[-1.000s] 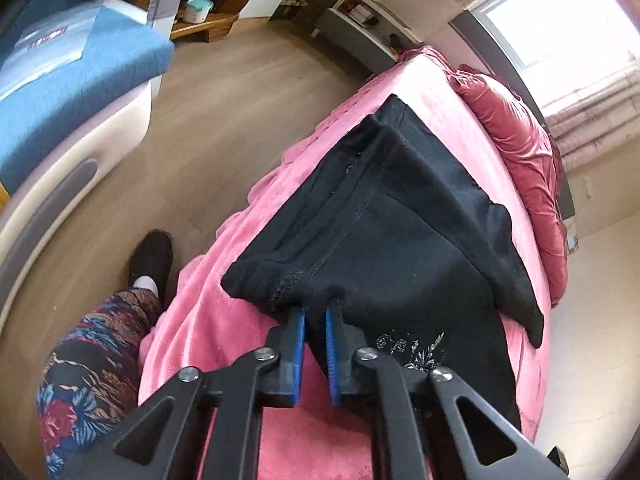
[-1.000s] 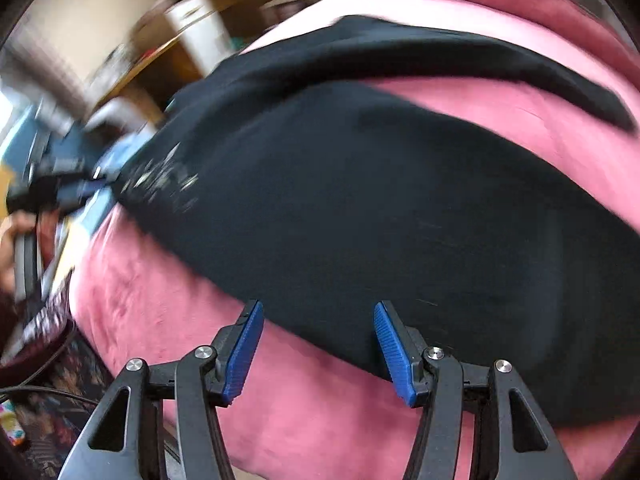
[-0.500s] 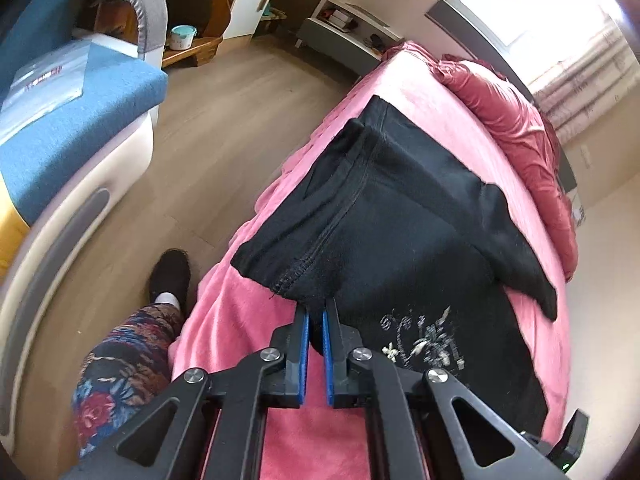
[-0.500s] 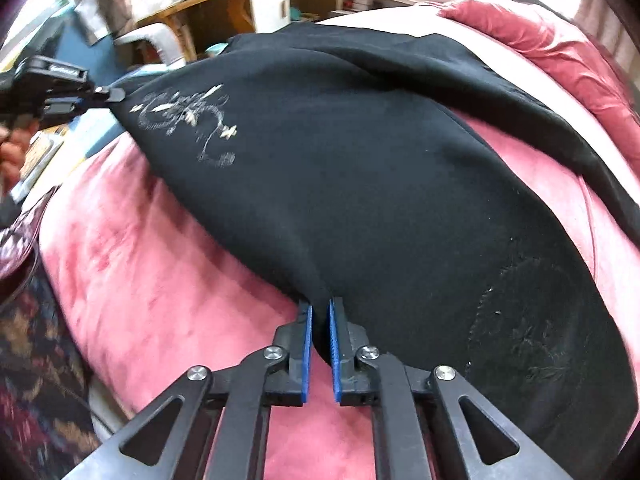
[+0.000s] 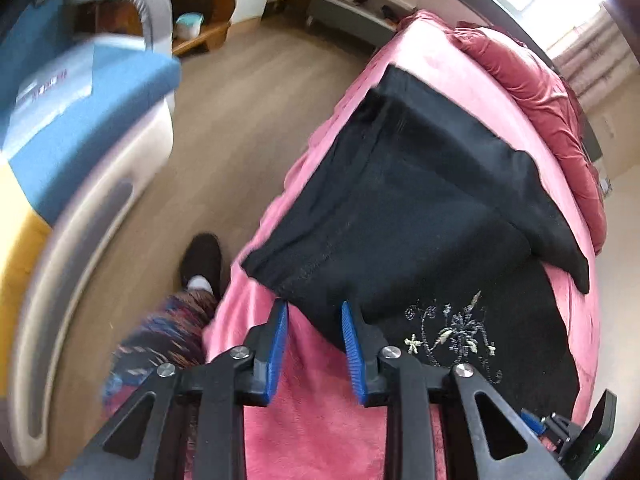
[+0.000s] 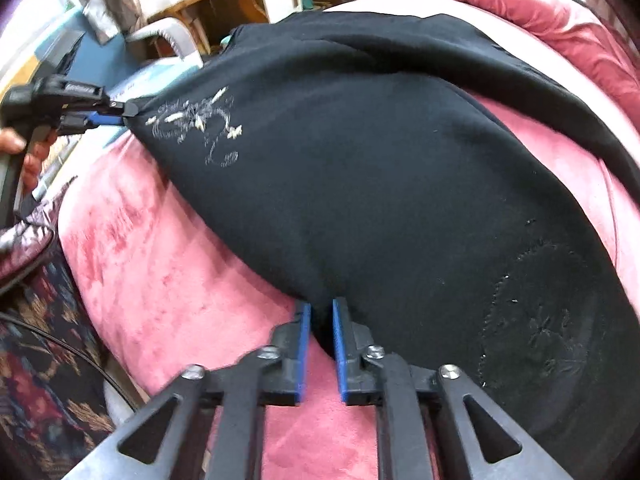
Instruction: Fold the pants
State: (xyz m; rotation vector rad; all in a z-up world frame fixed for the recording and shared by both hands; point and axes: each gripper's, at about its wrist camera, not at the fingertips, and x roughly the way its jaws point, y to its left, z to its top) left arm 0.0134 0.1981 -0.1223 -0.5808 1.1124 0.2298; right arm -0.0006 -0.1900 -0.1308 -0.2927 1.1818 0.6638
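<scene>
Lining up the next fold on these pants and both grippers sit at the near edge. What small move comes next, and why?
Probably back both grippers off. The left gripper and right gripper are opening, neither pinching the cloth between its pads. The pants lie spread on the pink blanket, so they seem set down.

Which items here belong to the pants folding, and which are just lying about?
Job: black pants; pink bedspread beneath them; left gripper, jaws opening, cloth edge between; right gripper, jaws opening, cloth edge between.

Bystanders: blue-cushioned sofa; red quilt; white shelf.
</scene>
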